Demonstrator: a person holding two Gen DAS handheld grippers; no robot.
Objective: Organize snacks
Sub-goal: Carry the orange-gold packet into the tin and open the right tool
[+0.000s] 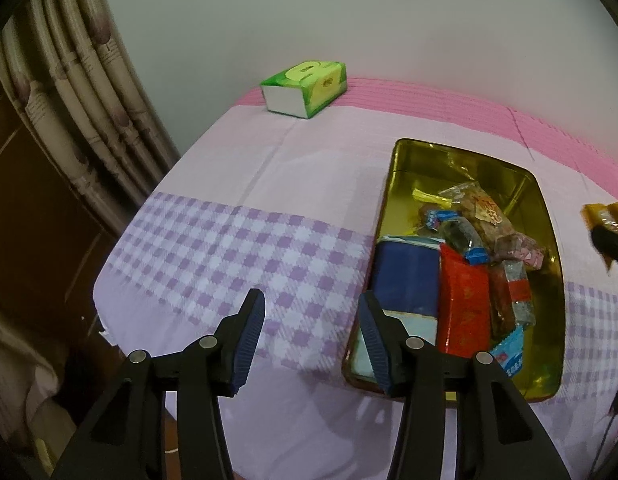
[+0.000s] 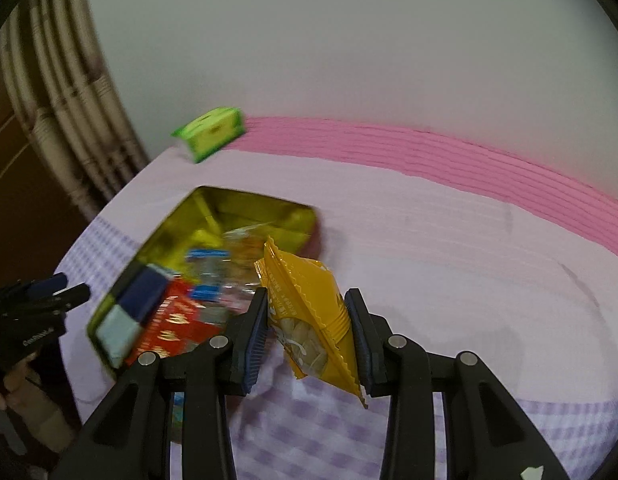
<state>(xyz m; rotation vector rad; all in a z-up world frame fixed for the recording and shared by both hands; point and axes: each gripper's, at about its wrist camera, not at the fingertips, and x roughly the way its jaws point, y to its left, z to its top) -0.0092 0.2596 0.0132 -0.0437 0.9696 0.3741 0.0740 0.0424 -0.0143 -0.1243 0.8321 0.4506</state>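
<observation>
Pale wall and a ribbed curtain (image 1: 69,92) back a bed spread with a lilac check cloth (image 1: 237,248) that runs to a pink band at its far edge; on it lies a gold tin (image 1: 549,216), open, its long axis running from the near edge toward the far one, with a green tissue pack (image 1: 305,86) well apart by the far left corner; inside the tin sit a blue box (image 1: 405,276) and a red packet (image 1: 465,308) at the near end, with clear-wrapped sweets (image 1: 481,216) heaped toward the middle, while the far end shows bare metal; the right gripper (image 2: 307,340) is clamped on a yellow snack packet (image 2: 309,320), pinched across its width so its long axis stands roughly along the fingers, one crimped end pointing toward the tin; in the right wrist view the tin lies ahead and to the left of the packet, and the blur suggests the hand is in motion; the left gripper (image 1: 311,340) hangs with its jaws apart and nothing between them, over the cloth just beside the tin's near left corner; judging by this, the right hand is the one to deliver, and the bare far end looks the natural spot for the packet; the left seems free to steady the tin.
</observation>
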